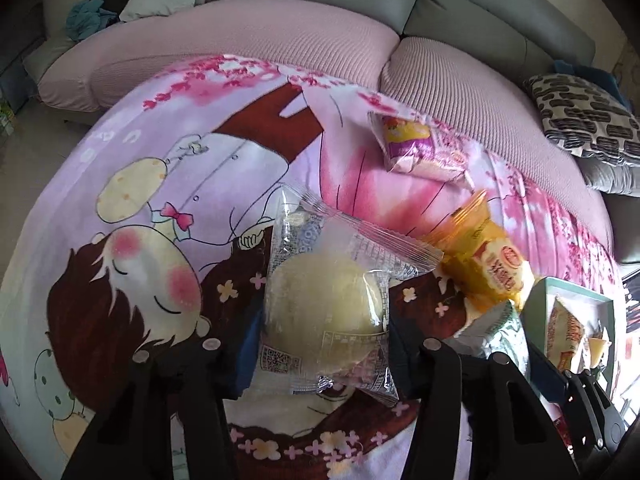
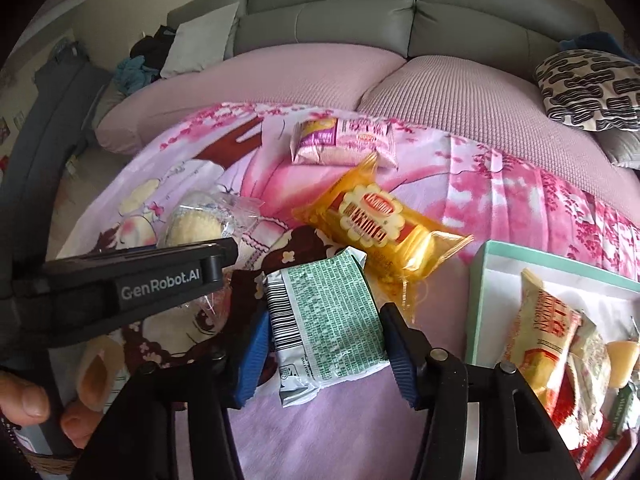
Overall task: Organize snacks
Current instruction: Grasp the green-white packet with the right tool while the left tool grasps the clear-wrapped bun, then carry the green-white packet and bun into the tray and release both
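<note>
Item one: clear-wrapped round pastry (image 1: 324, 312). It lies on the cartoon-print cloth (image 1: 120, 200), directly between the fingers of your left gripper (image 1: 320, 344). The pads sit at its two flanks and appear to press the wrapper, so count this piece as gripped, though how firmly cannot be told. Its crimped ends run away from you, along the line the gripper points.

Item two: green-and-white printed packet (image 2: 326, 316). It lies barcode side up between the blue pads (image 2: 254, 354) of your right gripper (image 2: 326, 354). Both pads touch its long sides; count it as clamped. Its long axis also runs away from you, in line with the fingers, so the grip crosses the narrow width.

Item three: mint-rimmed box (image 2: 478, 300). It stands just to the right of the right gripper, already holding several wrapped snacks. This is the relation your next move turns on: the box lies to the right of both packets, and your right hand is the nearer one. The left hand would have to cross over the orange packet (image 2: 380, 224) to reach it.

Item four: pink-and-purple packet (image 2: 344, 142). It lies farther back on the cloth, near the pink sofa cushion (image 2: 280, 76), untouched, beyond the orange one.
</note>
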`<move>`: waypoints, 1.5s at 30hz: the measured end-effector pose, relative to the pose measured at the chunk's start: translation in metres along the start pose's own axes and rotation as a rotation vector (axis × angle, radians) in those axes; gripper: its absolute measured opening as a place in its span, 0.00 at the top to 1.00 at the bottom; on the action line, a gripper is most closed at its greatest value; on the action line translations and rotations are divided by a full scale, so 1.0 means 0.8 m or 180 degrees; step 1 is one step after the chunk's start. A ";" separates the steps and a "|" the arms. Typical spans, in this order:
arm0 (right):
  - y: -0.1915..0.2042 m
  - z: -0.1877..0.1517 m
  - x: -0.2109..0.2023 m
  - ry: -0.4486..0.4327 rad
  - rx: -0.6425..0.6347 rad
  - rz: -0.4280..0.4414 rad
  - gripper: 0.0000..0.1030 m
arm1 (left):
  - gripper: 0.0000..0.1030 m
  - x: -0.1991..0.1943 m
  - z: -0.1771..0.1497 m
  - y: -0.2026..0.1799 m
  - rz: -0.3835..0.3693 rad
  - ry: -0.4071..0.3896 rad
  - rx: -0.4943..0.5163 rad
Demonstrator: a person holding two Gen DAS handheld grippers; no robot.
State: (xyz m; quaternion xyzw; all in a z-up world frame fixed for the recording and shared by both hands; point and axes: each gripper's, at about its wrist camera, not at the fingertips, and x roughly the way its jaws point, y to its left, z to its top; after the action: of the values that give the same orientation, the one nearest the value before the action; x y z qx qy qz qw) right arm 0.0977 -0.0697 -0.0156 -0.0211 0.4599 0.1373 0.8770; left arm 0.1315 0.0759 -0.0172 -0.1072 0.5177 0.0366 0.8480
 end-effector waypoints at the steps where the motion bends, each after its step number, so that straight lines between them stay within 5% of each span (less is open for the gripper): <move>1: 0.000 0.000 -0.005 -0.0024 0.0012 -0.0001 0.44 | 0.46 -0.004 -0.002 -0.001 -0.0010 -0.0020 0.0005; 11: -0.042 -0.004 -0.069 -0.0313 0.0353 -0.0154 0.44 | 0.46 -0.038 -0.007 -0.028 -0.0154 -0.0253 0.0164; 20: -0.130 -0.014 -0.113 -0.0407 0.0958 -0.0552 0.44 | 0.46 -0.056 -0.011 -0.092 -0.0434 -0.0322 0.0510; 31: -0.255 -0.056 -0.161 -0.0442 0.1716 -0.1102 0.44 | 0.46 -0.063 -0.036 -0.187 -0.0700 -0.0224 0.1092; 45: -0.323 -0.097 -0.157 -0.0262 0.2115 -0.1208 0.44 | 0.46 -0.047 -0.065 -0.319 -0.0818 -0.0028 0.1733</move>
State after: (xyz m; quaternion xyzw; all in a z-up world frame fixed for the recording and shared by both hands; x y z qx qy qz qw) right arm 0.0347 -0.3585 0.0189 0.1851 0.4317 -0.1833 0.8636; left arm 0.1136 -0.1824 0.0300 0.0596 0.4870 -0.2108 0.8455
